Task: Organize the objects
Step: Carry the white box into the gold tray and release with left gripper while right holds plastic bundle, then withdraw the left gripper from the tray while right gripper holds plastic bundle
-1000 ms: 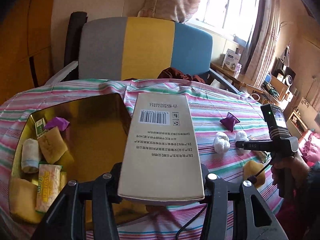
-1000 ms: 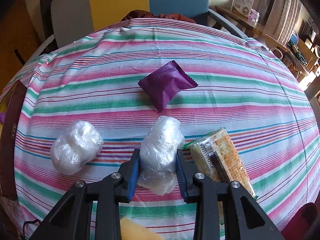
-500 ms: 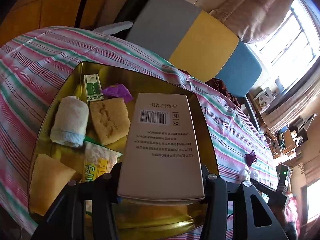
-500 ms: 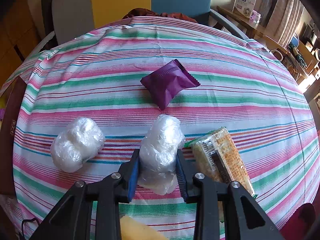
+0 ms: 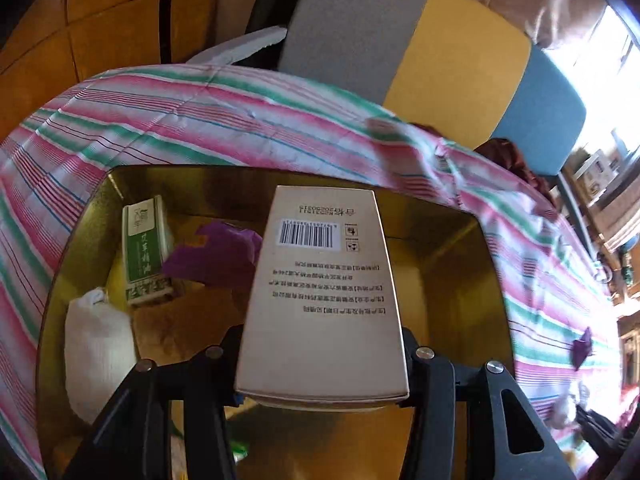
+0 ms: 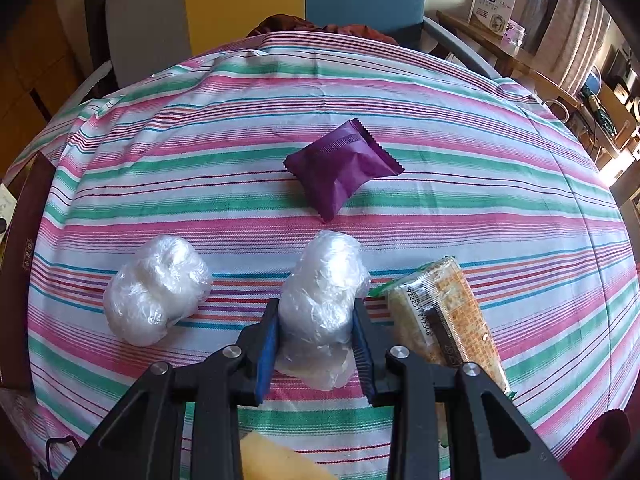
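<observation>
Left wrist view: the left gripper (image 5: 322, 354) clamps a tall beige cardboard box with a barcode (image 5: 320, 300) above a shiny gold metal tray (image 5: 460, 280).
The tray lies on a pink, green and white striped tablecloth (image 5: 200, 112) and holds a small green-and-white carton (image 5: 146, 250), a crumpled purple wrapper (image 5: 216, 254) and a white cloth roll (image 5: 96, 352). In the right wrist view the right gripper (image 6: 316, 336) is closed on a clear plastic-wrapped white bundle (image 6: 322, 304) resting on the cloth; a second such wrapped bundle (image 6: 156, 288) sits to its left, a clear-wrapped pack of crackers (image 6: 444, 312) just to its right, and a purple foil snack packet (image 6: 342, 166) lies beyond.
</observation>
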### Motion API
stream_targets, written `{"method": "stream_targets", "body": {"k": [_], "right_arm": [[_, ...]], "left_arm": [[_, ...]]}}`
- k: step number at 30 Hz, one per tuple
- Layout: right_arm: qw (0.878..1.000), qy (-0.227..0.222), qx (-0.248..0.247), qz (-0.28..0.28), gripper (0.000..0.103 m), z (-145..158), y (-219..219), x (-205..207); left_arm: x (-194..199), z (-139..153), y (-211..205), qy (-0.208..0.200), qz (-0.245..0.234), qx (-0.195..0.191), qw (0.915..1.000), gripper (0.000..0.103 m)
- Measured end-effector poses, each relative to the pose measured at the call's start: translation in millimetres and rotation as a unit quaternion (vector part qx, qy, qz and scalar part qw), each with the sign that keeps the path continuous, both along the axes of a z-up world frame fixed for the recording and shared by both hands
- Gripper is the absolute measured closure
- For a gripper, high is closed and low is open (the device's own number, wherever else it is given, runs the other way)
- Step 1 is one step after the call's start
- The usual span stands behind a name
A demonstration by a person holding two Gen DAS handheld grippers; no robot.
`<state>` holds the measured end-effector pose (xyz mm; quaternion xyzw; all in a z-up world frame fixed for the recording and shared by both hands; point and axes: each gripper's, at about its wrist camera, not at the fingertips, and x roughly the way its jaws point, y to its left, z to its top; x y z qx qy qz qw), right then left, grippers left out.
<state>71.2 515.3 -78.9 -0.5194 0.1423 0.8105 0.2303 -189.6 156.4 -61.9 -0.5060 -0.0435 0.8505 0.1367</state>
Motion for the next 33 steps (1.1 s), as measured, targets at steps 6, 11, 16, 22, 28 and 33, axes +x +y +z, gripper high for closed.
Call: {"method": "stream_targets", "body": {"k": [6, 11, 16, 22, 28, 33], "right_arm": [[1.000, 0.000, 0.000, 0.002, 0.070, -0.5, 1.0, 0.3], [1.000, -0.001, 0.001, 0.002, 0.070, -0.5, 0.1, 0.3], [1.000, -0.001, 0.002, 0.002, 0.070, -0.3, 0.7, 0.9], [1.000, -0.003, 0.010, 0.005, 0.070, -0.1, -2.4, 1.0], [1.000, -0.006, 0.017, 0.007, 0.070, -0.2, -3.5, 0.3], [1.000, -0.008, 0.024, 0.009, 0.070, 0.0, -5.2, -0.5]], "left_arm": [[-7.8, -8.8, 2.9, 0.011, -0.009, -0.023, 0.9996, 0.046], [1.5, 1.8, 3.1, 0.026, -0.030, -0.017, 0.9991, 0.031], [19.6, 13.9, -0.4, 0.049, -0.036, -0.028, 0.9977, 0.030], [47.8, 34.7, -19.5, 0.089, -0.030, -0.021, 0.9953, 0.029], [88.9, 47.7, -41.8, 0.113, -0.027, 0.000, 0.9933, 0.029], [116.1, 51.7, -53.9, 0.135, -0.022, -0.006, 0.9906, 0.029]]}}
